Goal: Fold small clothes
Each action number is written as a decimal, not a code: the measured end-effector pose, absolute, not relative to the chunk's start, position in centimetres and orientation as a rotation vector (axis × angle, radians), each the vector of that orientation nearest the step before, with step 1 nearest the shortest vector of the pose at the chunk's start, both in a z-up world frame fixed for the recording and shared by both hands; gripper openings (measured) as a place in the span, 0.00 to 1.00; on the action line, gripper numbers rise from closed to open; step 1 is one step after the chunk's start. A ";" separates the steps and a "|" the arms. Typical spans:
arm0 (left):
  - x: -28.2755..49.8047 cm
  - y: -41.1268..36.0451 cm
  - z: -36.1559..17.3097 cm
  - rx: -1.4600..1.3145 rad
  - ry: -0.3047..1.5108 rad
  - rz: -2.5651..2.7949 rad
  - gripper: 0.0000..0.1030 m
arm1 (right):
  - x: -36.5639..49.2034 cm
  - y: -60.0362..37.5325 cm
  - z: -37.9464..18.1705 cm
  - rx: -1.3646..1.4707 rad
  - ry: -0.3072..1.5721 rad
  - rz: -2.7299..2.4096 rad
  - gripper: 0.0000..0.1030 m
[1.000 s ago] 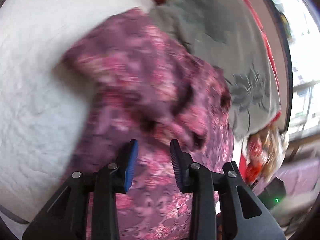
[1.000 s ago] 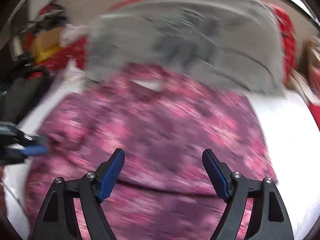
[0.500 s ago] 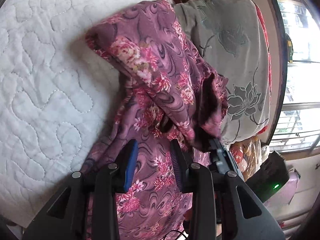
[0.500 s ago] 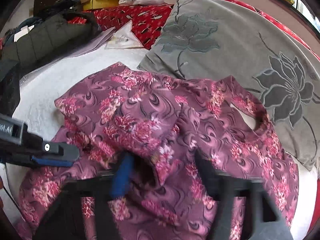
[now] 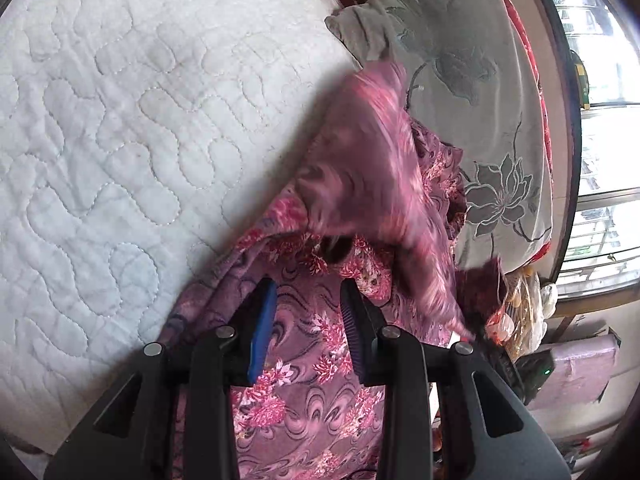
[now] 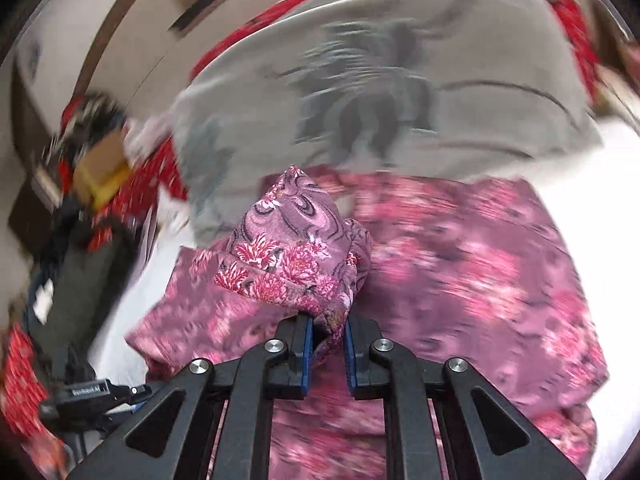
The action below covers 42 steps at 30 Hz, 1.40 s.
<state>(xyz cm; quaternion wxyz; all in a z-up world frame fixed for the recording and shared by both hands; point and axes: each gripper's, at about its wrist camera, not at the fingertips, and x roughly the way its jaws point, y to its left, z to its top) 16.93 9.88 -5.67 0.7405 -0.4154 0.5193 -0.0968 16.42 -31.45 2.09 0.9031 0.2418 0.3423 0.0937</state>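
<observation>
The blouse (image 5: 320, 380), a purple floral garment, lies spread on the white quilt (image 5: 120, 140), its top edge just beside the grey pillow (image 5: 480, 80) and its hem nearest the cameras. The right gripper (image 6: 327, 346) has its jaws clamped on a bunched piece of the blouse, probably a sleeve (image 6: 296, 256), and holds it lifted above the rest of the cloth on the pillow side. The left gripper (image 5: 306, 320) hovers over the blouse's lower part with its jaws apart and nothing between them; the fabric seen between the fingers lies below them, not pinched. In the left view the raised sleeve is smeared by motion blur, so its exact lie against the pillow cannot be told. The step in hand looks like the first side fold, with the sleeve being carried across the body of the blouse. The next move would call for laying that sleeve flat over the middle, away from the pillow, then opening the right jaws, while the left gripper could press or pin the near edge so the body does not drag along with it.
</observation>
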 end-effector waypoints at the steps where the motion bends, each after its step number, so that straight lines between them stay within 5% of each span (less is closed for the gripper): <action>1: 16.9 9.8 -5.6 -0.908 1.139 -0.208 0.29 | 16.4 -32.2 1.8 0.527 0.709 0.183 0.12; 8: 16.4 9.6 -5.2 -0.883 1.145 -0.198 0.29 | 13.4 -39.5 -2.2 0.821 0.727 0.066 0.23; 10: 16.0 9.1 -4.7 -0.853 1.148 -0.198 0.29 | 12.6 -40.8 -2.5 0.890 0.695 0.065 0.33; 12: 15.7 8.4 -4.1 -0.838 1.141 -0.221 0.29 | 12.5 -41.2 -2.4 0.912 0.669 0.066 0.57; 13: 15.6 8.0 -3.9 -0.842 1.135 -0.242 0.29 | 12.8 -41.3 -2.2 0.913 0.663 0.072 0.59; 17: 17.0 6.5 -1.7 -0.816 1.091 -0.281 0.29 | 15.6 -41.1 -2.2 0.910 0.711 0.067 0.56; 20: 18.7 5.8 -0.6 -0.753 1.071 -0.254 0.30 | 16.4 -41.0 -0.6 0.907 0.674 0.134 0.07; 24: 21.7 5.2 -3.0 -0.648 1.177 -0.120 0.30 | 15.9 -41.3 1.2 0.814 0.607 0.105 0.07; 28: 21.6 5.4 -3.2 -0.620 1.190 -0.148 0.30 | 17.5 -42.4 -3.1 0.744 0.890 -0.001 0.10; 30: 20.6 5.3 -2.0 -0.582 1.183 -0.176 0.30 | 15.8 -43.0 -2.1 0.735 0.830 0.015 0.12; 34: 17.6 4.1 -2.8 -0.498 1.222 -0.211 0.53 | 12.8 -42.5 0.0 0.642 0.761 0.107 0.21; 36: 16.8 3.1 -3.7 -0.443 1.233 -0.215 0.53 | 12.8 -41.4 -1.7 0.579 0.878 0.142 0.40; 42: 12.9 0.3 -2.7 -0.200 1.263 -0.255 0.56 | 10.5 -38.4 -2.4 0.373 1.035 0.154 0.39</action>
